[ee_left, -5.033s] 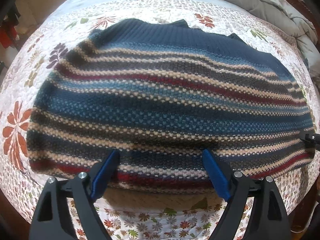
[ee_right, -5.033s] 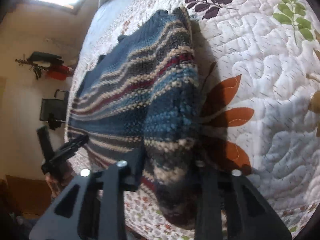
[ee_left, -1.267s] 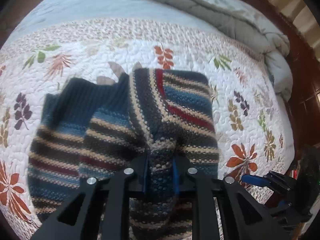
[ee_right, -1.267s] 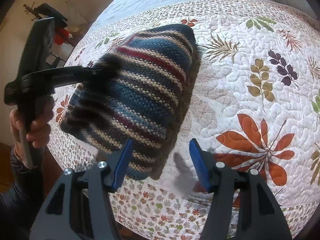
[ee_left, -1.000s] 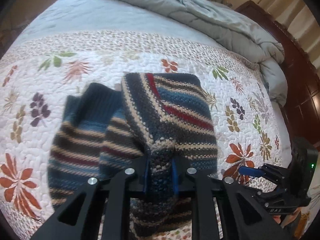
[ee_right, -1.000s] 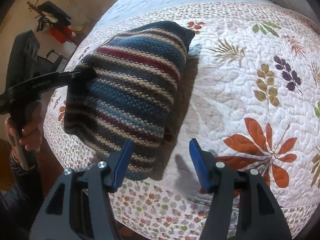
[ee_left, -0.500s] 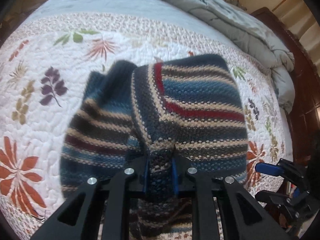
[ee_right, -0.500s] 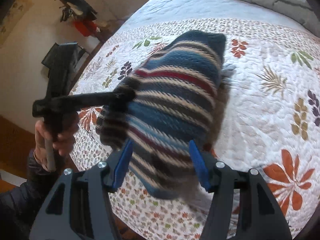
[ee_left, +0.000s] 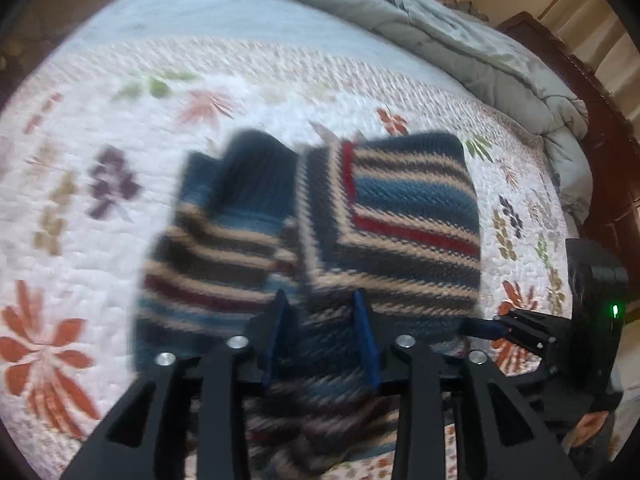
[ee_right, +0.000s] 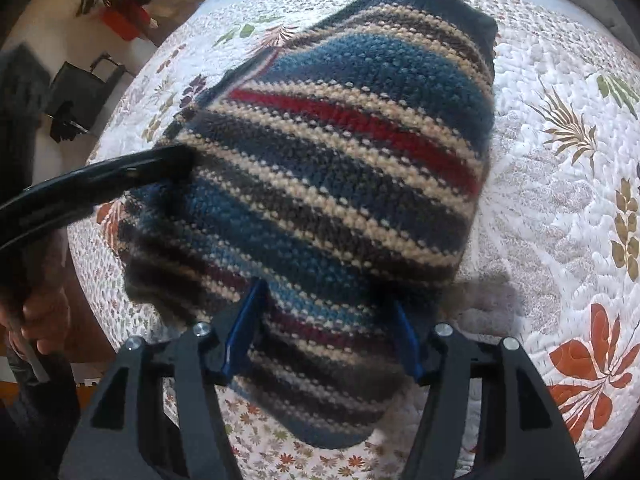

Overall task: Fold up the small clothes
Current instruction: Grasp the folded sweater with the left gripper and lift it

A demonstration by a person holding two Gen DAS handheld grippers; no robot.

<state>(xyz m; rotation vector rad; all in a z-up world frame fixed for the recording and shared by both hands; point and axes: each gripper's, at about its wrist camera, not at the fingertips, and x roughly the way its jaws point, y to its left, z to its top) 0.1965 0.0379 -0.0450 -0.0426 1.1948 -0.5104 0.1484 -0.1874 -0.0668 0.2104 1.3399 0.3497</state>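
Note:
A striped knit sweater (ee_left: 392,216) in blue, beige, grey and red lies partly folded on the floral quilt (ee_left: 80,184). Its right half is doubled over the left. My left gripper (ee_left: 320,320) has its jaws parted a little, with sweater fabric between them. In the right wrist view the sweater (ee_right: 344,168) fills the middle. My right gripper (ee_right: 324,328) is open with its jaws on either side of the sweater's near edge. The left gripper (ee_right: 176,164) shows there, touching the sweater's left edge. The right gripper shows in the left wrist view (ee_left: 480,326) at the sweater's right corner.
A grey duvet (ee_left: 460,40) is bunched at the far side of the bed, next to a dark wooden bed frame (ee_left: 608,128). In the right wrist view a dark chair (ee_right: 80,96) and a red item (ee_right: 124,20) stand off the bed's left side.
The left gripper's jaws have parted from a tight pinch on the sweater fold. The right gripper has moved in, so the sweater's edge now lies between its open jaws.

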